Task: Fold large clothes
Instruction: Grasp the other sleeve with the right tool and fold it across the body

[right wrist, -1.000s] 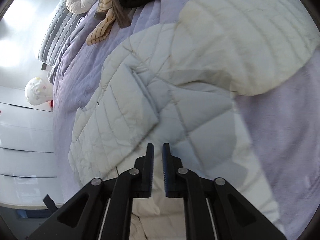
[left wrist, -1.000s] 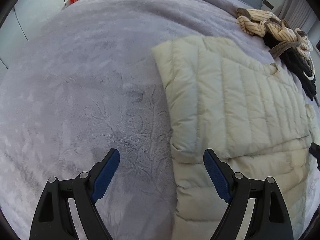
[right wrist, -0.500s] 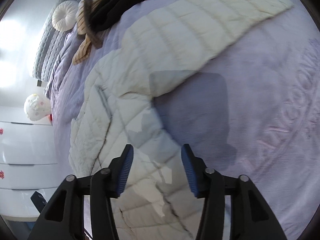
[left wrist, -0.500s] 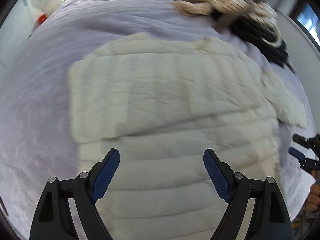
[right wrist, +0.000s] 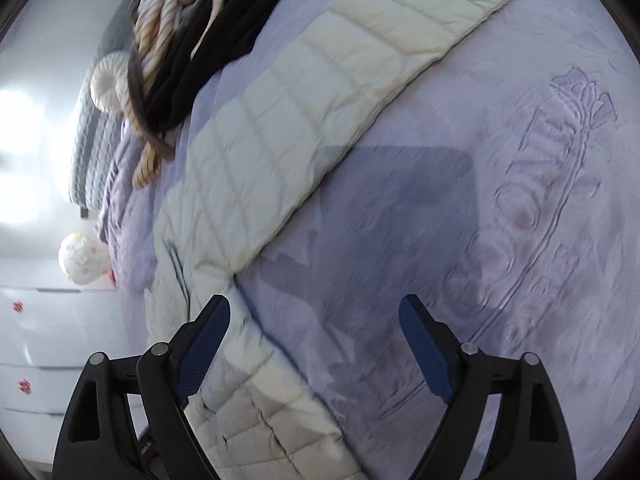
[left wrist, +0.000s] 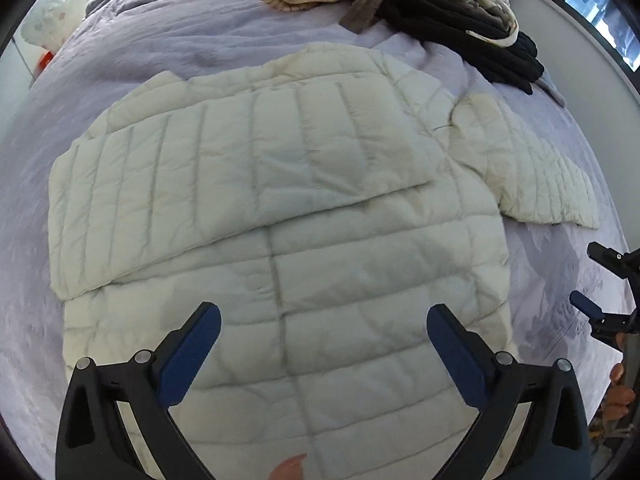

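A cream quilted puffer jacket (left wrist: 280, 220) lies flat on the lilac bedspread (left wrist: 140, 48). Its left side is folded over the body. Its right sleeve (left wrist: 532, 176) sticks out to the right. My left gripper (left wrist: 324, 332) is open and empty above the jacket's lower body. My right gripper (right wrist: 314, 320) is open and empty above the bedspread (right wrist: 520, 160), just right of the jacket's edge, with the sleeve (right wrist: 320, 92) stretching away ahead. The right gripper also shows at the right edge of the left wrist view (left wrist: 596, 280).
A heap of striped cream and black clothes (left wrist: 420, 4) lies at the head of the bed, also in the right wrist view (right wrist: 192, 44). A round white cushion (right wrist: 108, 80) and a white dresser (right wrist: 48, 340) lie beyond.
My right gripper has opened from shut and moved off the jacket to the bedspread beside it. My left gripper has swung from the bare bedspread to over the jacket's body.
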`<state>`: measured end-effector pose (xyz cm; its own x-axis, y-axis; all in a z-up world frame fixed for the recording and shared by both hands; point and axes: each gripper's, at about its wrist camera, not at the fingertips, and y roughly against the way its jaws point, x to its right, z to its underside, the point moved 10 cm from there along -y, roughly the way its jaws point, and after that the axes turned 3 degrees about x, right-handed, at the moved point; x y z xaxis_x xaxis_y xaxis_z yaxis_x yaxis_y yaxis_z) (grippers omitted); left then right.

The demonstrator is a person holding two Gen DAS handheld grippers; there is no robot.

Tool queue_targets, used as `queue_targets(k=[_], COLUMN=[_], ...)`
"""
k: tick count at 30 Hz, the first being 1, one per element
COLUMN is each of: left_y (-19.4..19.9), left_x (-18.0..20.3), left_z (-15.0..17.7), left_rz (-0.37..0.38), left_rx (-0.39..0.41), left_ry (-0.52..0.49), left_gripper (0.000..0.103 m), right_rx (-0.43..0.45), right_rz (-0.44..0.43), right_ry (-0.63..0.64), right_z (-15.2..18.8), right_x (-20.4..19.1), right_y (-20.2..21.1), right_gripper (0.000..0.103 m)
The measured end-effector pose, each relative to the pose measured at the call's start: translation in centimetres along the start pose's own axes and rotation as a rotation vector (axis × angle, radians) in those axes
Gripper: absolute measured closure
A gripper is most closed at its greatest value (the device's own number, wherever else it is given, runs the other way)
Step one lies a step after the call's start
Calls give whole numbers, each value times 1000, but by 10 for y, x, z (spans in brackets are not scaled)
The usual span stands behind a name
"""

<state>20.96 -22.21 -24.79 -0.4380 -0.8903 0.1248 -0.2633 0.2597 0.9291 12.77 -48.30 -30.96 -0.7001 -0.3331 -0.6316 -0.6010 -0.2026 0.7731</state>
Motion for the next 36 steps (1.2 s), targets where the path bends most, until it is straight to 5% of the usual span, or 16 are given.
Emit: queue_targets(k=[10,18,27,29,30,31,36], left_y=[-21,-22,-19,-18,-17,-16,-8], left_x=[33,45,45,40,36,30,-5], left_z=[-13,-24,-42,-46,-48,-50,-57], left_rz=[-35,-14,-20,-20,-25,-32,-76], left_rx=[-17,-15,10,22,29,37,78], left_ry=[-31,-27,-2,12,17,21,58], left_gripper=[0,0,0,0,0,0,0], right_rx=[144,96,85,80,71,63,93], right_rz=[9,-253,-395,-411,-410,-408,-433], right_ry=[-44,-303,-361,-390,-403,-419,-407], right_z=[-76,-123,-151,-150,-148,-147,-149], right_x=[27,46,25,21,19,19,-2], right_y=[12,-10,-32,-33,-35,-37,-26], right_gripper=[14,14,16,41,72,91,94])
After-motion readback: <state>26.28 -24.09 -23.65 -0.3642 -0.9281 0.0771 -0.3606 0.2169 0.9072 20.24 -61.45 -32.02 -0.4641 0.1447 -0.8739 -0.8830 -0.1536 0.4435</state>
